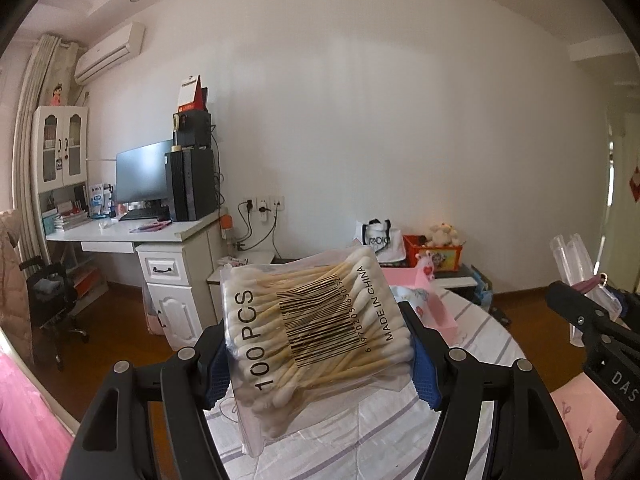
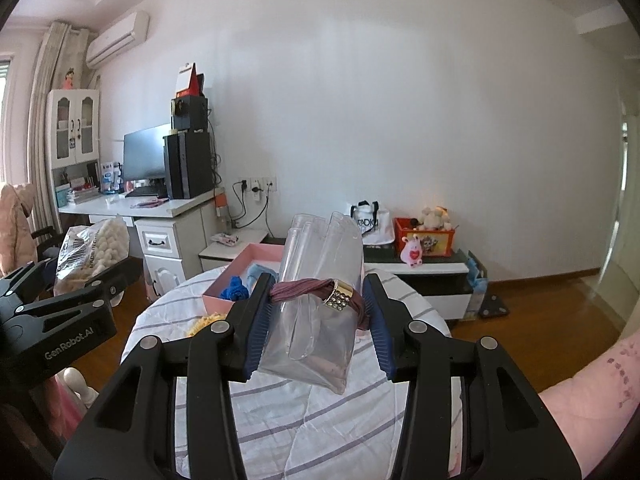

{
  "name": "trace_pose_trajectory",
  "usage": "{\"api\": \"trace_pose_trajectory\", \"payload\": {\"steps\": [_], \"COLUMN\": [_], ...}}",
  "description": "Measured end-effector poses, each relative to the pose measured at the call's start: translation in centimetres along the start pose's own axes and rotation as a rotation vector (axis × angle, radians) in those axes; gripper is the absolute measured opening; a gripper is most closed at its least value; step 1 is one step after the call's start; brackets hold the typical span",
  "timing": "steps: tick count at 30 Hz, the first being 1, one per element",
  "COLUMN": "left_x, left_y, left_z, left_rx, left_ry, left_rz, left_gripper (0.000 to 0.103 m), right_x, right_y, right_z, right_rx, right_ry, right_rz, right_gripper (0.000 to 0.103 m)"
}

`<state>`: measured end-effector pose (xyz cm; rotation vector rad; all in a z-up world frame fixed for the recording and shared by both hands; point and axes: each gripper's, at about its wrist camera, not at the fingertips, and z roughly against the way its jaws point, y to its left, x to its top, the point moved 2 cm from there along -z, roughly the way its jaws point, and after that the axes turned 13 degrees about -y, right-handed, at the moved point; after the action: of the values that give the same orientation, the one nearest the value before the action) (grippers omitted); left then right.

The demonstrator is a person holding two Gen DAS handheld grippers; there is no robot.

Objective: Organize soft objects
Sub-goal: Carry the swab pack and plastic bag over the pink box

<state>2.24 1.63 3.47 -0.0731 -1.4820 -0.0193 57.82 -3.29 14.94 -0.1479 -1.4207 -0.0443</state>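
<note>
Cotton swabs in a clear bag, printed "100 PCS" with a barcode, filled the left wrist view, clamped between the blue pads of the left fingers, which stood partly open with both pads pressed on the bag's sides. Only that view showed the print face-on; the right wrist view caught the same bag from the side at its left edge, held clear above the striped surface. Beyond the left fingers a pink box sat on the surface. The right wrist view alone showed into the box, where a blue cloth lay. The right fingers were narrower, closed on a clear plastic pouch banded by a purple strap with a gold clasp. Both sets of fingers pointed slightly downward, side by side and apart, the left ones to the left of the right ones.
</note>
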Motion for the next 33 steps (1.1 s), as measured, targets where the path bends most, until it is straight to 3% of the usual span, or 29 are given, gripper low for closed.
{"api": "trace_pose_trajectory", "payload": {"steps": [8, 33], "left_x": [-1.1, -0.6], "left_y": [-0.5, -0.4], "left_z": [1.3, -0.8], "left_rx": [0.001, 0.004], "left_ry": [-0.012, 0.011], "left_rz": [-0.003, -0.003], "left_gripper": [0.068, 0.068], "right_x": [0.0, -0.5], "right_y": [-0.5, 0.0], "right_z": [0.7, -0.3], "right_rx": [0.003, 0.018], "right_ry": [-0.023, 0.008], "right_rz": [-0.002, -0.009], "right_gripper": [0.042, 0.042]}}
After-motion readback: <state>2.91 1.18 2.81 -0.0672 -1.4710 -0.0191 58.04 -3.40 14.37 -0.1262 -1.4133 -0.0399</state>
